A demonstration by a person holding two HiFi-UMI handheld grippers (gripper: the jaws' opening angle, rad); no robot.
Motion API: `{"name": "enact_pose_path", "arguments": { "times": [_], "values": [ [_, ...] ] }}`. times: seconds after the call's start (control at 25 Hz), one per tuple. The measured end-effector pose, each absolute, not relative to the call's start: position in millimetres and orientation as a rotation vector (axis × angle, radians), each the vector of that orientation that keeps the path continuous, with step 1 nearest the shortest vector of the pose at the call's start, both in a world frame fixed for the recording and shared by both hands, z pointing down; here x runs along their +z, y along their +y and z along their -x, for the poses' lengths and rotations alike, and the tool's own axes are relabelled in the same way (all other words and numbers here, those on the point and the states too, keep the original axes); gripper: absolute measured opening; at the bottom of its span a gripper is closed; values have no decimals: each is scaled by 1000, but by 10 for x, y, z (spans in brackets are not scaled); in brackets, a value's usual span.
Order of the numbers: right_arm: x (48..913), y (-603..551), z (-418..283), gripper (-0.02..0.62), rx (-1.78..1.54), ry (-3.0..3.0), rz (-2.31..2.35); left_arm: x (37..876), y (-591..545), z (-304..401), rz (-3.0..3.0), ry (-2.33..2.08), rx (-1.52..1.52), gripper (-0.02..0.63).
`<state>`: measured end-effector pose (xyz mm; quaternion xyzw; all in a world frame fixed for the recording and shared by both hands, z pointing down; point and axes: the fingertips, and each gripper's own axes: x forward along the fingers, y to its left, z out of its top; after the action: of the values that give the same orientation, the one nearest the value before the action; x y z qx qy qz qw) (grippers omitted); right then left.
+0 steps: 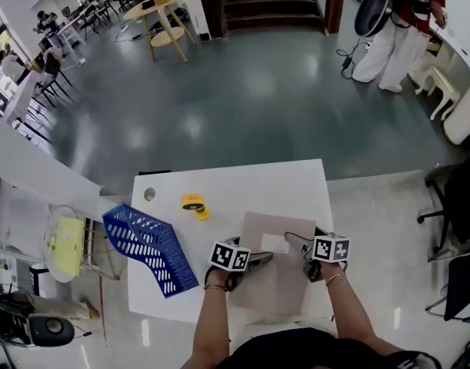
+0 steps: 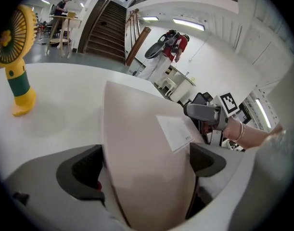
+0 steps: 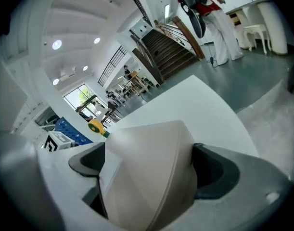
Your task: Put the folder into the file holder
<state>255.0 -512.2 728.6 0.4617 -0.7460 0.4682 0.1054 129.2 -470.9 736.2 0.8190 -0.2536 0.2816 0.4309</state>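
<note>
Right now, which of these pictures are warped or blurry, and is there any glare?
Head view: mostly sharp, with soft bright patches of glare on the grey floor. Left gripper view: strong fisheye with dark corners; the folder blurs nearest the lens, and its white label is sharper. Right gripper view: the same fisheye and dark rim, with the folder soft up close.

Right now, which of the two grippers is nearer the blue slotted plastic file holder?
Left. The left gripper grips the beige cardboard folder on the side facing the blue slotted plastic file holder. The right gripper holds the folder's opposite side, farther away.
</note>
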Motion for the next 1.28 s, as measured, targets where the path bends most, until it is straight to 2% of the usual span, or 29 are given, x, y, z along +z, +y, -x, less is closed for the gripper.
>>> {"name": "enact_pose_path", "arguments": {
  "times": [0.28,0.6,0.76,1.0,1.28],
  "values": [
    [6625,-5316,-2527,561,1161,-2405,-1424,6917,-4980,-1275,-2186,-785,590,558],
    [5264,-5269,-2486,561,371,-2644,-1596,5818,-5134,-1337,-2518,-954,281,558],
    [4899,-5008,-2414,561,79,-2656,-1680,5503,-4907,-1302,-2645,-1029,120,558],
    [4670,-4393,-2270,561,-113,-2684,-1712,5364,-4426,-1189,-2753,-1095,50,558],
    [4600,-3738,-2122,561,-178,-2731,-1636,5283,-3846,-1049,-2812,-1134,63,558]
  ]
}}
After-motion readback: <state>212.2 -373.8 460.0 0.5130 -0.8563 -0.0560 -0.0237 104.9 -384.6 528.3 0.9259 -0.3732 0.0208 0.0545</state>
